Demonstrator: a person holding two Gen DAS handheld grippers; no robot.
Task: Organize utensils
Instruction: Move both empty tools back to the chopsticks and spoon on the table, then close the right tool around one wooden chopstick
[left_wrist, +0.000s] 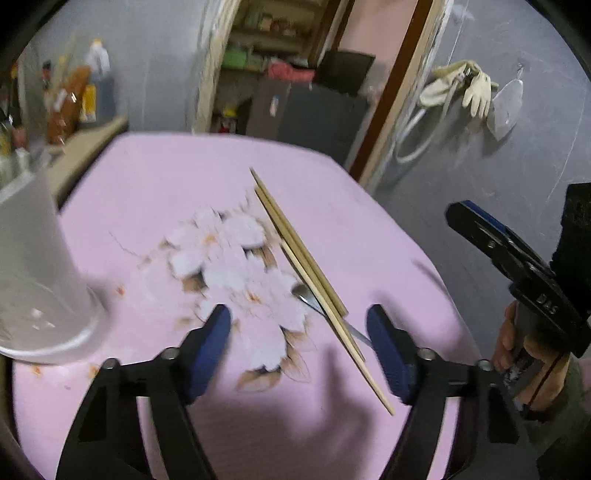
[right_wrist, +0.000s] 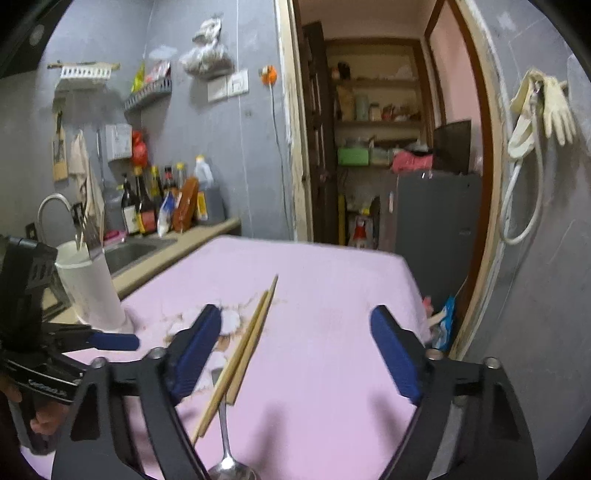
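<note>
Left gripper (left_wrist: 299, 345) fingers stood apart, empty; chopsticks (left_wrist: 301, 258) between them overlay the spoon (left_wrist: 308, 297); closing might drag both.

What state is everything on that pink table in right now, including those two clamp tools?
Pair of wooden chopsticks: lying flat, across the spoon.
Metal spoon: lying flat, partly under the chopsticks.
Tall white plastic cup: upright on the pink flowered tablecloth.
Left gripper: open, holding nothing.
Right gripper: open, holding nothing.

right gripper (right_wrist: 295, 354): open above table (right_wrist: 332, 288) | chopsticks (right_wrist: 243, 350) across spoon (right_wrist: 225, 435) | cup (right_wrist: 92, 291) left
</note>
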